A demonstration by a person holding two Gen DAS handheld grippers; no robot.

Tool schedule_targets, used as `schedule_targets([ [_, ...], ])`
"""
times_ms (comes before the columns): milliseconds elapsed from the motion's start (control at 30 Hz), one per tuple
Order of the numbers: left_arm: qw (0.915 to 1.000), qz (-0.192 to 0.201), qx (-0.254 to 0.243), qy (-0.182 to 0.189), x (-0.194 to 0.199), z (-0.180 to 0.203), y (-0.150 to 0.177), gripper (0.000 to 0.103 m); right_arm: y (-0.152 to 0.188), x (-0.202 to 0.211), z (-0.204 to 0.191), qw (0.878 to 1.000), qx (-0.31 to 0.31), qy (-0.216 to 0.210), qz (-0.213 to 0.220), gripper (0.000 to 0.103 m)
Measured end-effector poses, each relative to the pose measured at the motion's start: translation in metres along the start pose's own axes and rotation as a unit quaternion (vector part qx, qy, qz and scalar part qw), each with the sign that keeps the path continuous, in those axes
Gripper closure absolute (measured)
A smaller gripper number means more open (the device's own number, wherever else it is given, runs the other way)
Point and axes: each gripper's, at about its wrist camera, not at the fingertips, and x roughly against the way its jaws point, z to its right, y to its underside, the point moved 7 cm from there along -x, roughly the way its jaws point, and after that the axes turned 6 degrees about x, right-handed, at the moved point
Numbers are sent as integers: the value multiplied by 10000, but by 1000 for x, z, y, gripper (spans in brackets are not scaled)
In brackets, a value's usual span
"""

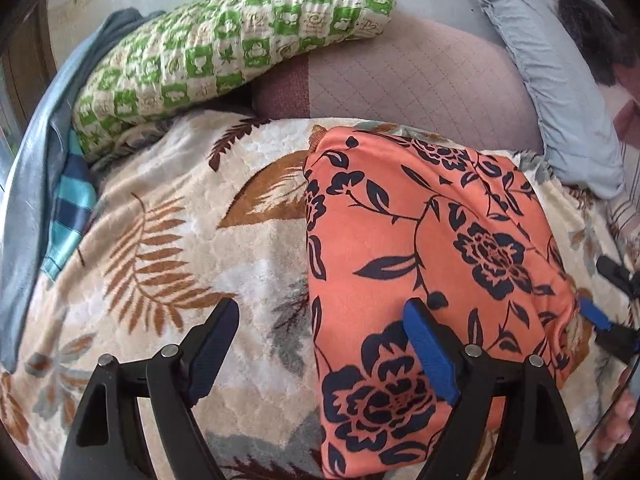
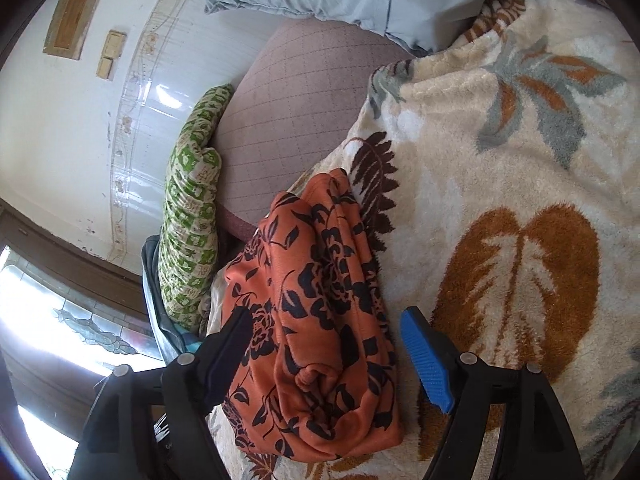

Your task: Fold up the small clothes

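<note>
An orange garment with a dark floral print (image 1: 432, 248) lies folded into a flat oblong on a cream plush blanket with leaf patterns (image 1: 168, 208). My left gripper (image 1: 320, 314) hovers open over the garment's near left edge; its right finger (image 1: 428, 344) is above the cloth and its left finger (image 1: 212, 340) is above the blanket. In the right wrist view the same garment (image 2: 316, 320) looks bunched and runs between the fingers of my open right gripper (image 2: 328, 318), whose pads stand apart from it. The right gripper (image 1: 604, 296) also shows at the garment's right end.
A green-and-cream checked pillow (image 1: 224, 48) lies at the back left beside a blue striped cloth (image 1: 68, 216). A mauve quilted cover (image 1: 420, 80) and a pale blue pillow (image 1: 560, 80) lie behind. A person's head (image 1: 588, 20) and hand (image 1: 620, 412) show at the right.
</note>
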Motion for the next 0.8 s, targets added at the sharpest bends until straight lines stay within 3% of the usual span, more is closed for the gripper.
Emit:
schedule_targets([
  [133,9966,-365,483,560,-20,-5,-8,14,5,-13,7,9996,-135,43,-233,20],
  [300,9822,-839,1061,1304,-38,-6,0,13,20,-36,-1,9981,74,54,-615,20],
  [533,9723,-989,1033,1850,-43,11,12,13,44,-56,-16,9954,399,24,-867,15],
  [700,9784,-811,612,1799,-37,27,17,14,50,-58,-21,9951,530,17,-829,17],
  [800,9776,-779,745,1810,-39,23,17,30,53,-59,-20,9957,457,9,-805,29],
])
